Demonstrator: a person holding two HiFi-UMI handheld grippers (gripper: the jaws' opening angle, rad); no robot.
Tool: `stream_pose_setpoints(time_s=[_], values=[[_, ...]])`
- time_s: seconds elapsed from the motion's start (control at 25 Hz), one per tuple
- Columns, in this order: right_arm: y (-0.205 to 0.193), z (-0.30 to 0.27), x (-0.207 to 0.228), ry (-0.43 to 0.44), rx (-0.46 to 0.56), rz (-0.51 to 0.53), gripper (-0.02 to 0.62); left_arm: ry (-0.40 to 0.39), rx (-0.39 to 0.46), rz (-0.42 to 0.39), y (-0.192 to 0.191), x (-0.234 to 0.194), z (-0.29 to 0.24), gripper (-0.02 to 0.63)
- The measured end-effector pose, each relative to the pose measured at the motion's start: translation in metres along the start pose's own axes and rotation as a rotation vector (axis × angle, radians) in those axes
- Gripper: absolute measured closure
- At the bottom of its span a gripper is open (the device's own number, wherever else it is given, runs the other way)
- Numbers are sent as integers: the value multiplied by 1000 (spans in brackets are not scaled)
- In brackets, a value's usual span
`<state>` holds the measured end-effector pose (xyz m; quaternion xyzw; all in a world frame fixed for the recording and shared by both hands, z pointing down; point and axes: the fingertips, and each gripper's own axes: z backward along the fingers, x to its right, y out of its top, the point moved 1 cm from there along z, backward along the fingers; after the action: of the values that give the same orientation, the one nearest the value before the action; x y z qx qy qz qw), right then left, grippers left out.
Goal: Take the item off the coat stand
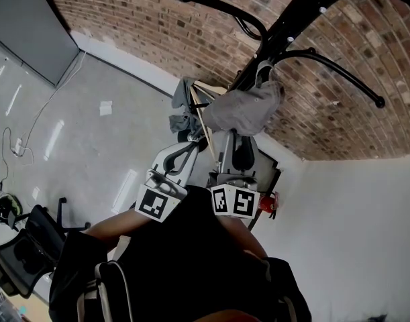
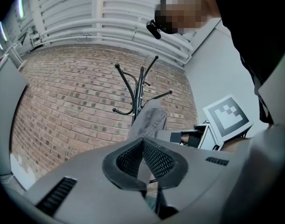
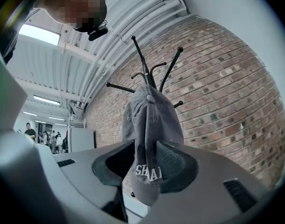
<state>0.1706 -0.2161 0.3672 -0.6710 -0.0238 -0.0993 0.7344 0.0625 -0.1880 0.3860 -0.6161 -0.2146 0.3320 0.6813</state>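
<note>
A grey baseball cap hangs on a black coat stand in front of a brick wall. My right gripper is raised right under it. In the right gripper view the cap hangs down between the jaws of the right gripper, which stand apart; there is a dark gap on the left side, so the pads are not pressing on it. The stand's hooks spread above the cap. My left gripper is beside it, lower left of the cap. In its own view the left gripper is shut on nothing, with the cap and stand beyond.
A grey garment on a wooden frame stands left of the cap. A black office chair is at the lower left, with a cable on the floor. A red object sits by the white wall. People stand far off.
</note>
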Motion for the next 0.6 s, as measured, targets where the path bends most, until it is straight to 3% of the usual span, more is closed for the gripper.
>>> stream_pose_setpoints(time_s=[0.2, 0.32, 0.6], values=[[6, 3, 10, -44, 37, 0, 472, 6, 0, 1, 1, -4, 5, 588], [9, 7, 12, -39, 56, 10, 547, 3, -7, 7, -1, -5, 6, 588], [22, 20, 8, -44, 103, 98, 560, -15, -11, 14, -5, 0, 11, 588]])
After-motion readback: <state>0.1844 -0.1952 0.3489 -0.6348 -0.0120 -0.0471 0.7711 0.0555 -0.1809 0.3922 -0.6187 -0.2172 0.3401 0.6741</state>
